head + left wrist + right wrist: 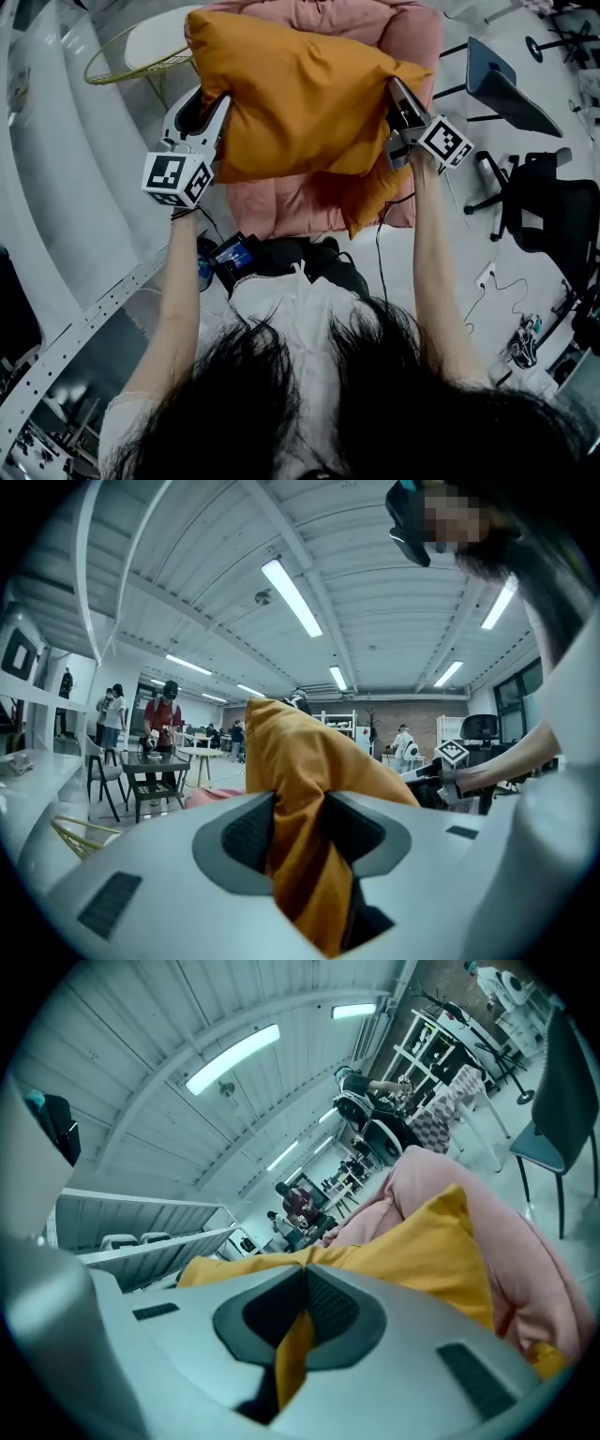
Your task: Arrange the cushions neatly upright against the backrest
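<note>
One plump, creased orange cushion (300, 94); one pink cushion (281, 202) under it. Two tools, left tool (208, 117) and right tool (401, 108), each clamp the orange cushion's edges.

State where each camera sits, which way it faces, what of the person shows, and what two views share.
Head view: on the head, facing steeply down; hair, both forearms, left gripper and right gripper gripping the orange cushion.
Left gripper view: along its jaws, tilted toward the ceiling; the person's right forearm shows.
Right gripper view: likewise tilted upward; no body part clear.
Shared: both gripper views show the cushion pinched.
</note>
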{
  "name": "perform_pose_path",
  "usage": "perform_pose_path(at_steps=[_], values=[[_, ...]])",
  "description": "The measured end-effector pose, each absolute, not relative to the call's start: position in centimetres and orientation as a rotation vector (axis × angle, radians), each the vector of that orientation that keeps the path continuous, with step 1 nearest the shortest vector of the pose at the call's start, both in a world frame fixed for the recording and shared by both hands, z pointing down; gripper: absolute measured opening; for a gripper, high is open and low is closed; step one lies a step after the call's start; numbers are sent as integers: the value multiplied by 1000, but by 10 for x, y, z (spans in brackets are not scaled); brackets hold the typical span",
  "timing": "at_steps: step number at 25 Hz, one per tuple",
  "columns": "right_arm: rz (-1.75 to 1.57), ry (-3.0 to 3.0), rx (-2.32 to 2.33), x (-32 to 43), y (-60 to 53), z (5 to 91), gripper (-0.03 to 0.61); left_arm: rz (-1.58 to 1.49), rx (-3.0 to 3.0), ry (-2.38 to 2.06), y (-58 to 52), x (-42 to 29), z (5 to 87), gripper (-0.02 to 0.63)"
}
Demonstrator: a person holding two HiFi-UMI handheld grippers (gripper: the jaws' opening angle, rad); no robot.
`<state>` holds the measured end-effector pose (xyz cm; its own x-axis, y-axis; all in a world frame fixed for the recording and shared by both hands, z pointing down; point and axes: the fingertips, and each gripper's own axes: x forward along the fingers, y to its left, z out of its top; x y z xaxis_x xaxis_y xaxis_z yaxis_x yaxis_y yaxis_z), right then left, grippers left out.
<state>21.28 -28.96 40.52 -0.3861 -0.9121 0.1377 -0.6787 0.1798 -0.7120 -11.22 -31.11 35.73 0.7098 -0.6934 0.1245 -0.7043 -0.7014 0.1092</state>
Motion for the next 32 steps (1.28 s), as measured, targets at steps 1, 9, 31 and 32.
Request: perform_pose_path(at_steps=[1,9,31,32], values=[[-1005,2152,-1518,215,-298,402,29,86,2758,-1156,-316,-111,360,172],[-794,2287,-1532,214,-340,355,29,-153,2677,-1208,-330,-113,380,172],[-684,2544,-2001,225,-362,411,119,243,2336,-1044,-383,-103,542,201],[-694,2516,-1999,230,-357,407,216,227,2332,-1051,-383,-103,542,201]])
